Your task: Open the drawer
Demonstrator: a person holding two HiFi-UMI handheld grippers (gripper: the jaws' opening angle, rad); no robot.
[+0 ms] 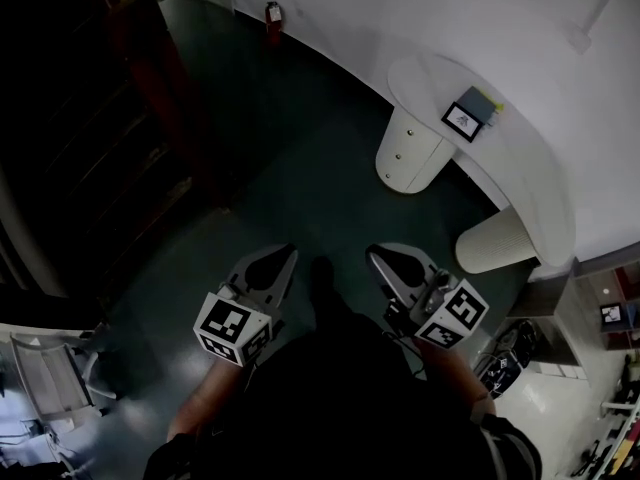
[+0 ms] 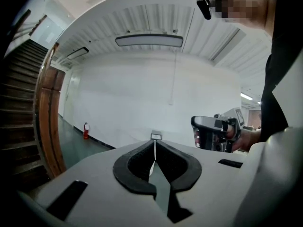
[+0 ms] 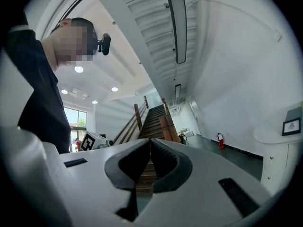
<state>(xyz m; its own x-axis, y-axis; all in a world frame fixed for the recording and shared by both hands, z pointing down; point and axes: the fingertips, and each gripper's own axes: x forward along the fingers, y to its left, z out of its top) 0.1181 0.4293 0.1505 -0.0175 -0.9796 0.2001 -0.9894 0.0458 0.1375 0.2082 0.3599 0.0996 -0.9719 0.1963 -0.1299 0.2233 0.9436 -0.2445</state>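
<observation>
Head view: shows both claws low over a dark green floor point(image 1: 300, 138), side by side with a gap between, pointing away from the body.

- Left claw point(image 1: 280, 260): pale grey shell, black-and-white marker cube point(image 1: 232, 328) at its rear. Jaws clenched tip to tip in the left gripper view, grasping nothing.
- Right claw point(image 1: 380, 258): same make, marker cube point(image 1: 452, 315) at its rear. Jaws likewise pressed together along their length in the right gripper view, nothing between them.
- Drawers point(image 1: 405, 146): two fronts, one above the other, each with a small round knob. Set in a white rounded pedestal point(image 1: 418, 173) under the near end of the tabletop. Both fronts flush with the pedestal, shut. Well apart from both claws, ahead and to the right across open floor; touched by neither. Also visible at the right edge of the right gripper view, knobs facing the camera.
- Tabletop point(image 1: 520, 168): white, long and curved, running along the white wall.
- Framed picture point(image 1: 463, 120): small, dark-bordered, standing on the tabletop above the drawer pedestal.
- Second pedestal point(image 1: 495, 243): white, ribbed, under the tabletop farther right, near the right claw.
- Fire extinguisher point(image 1: 273, 15): red, on the floor against the wall, far from the claws.
- Staircase point(image 3: 154, 122): dark wood, with handrail, at the left of the head view and straight ahead in the right gripper view.
</observation>
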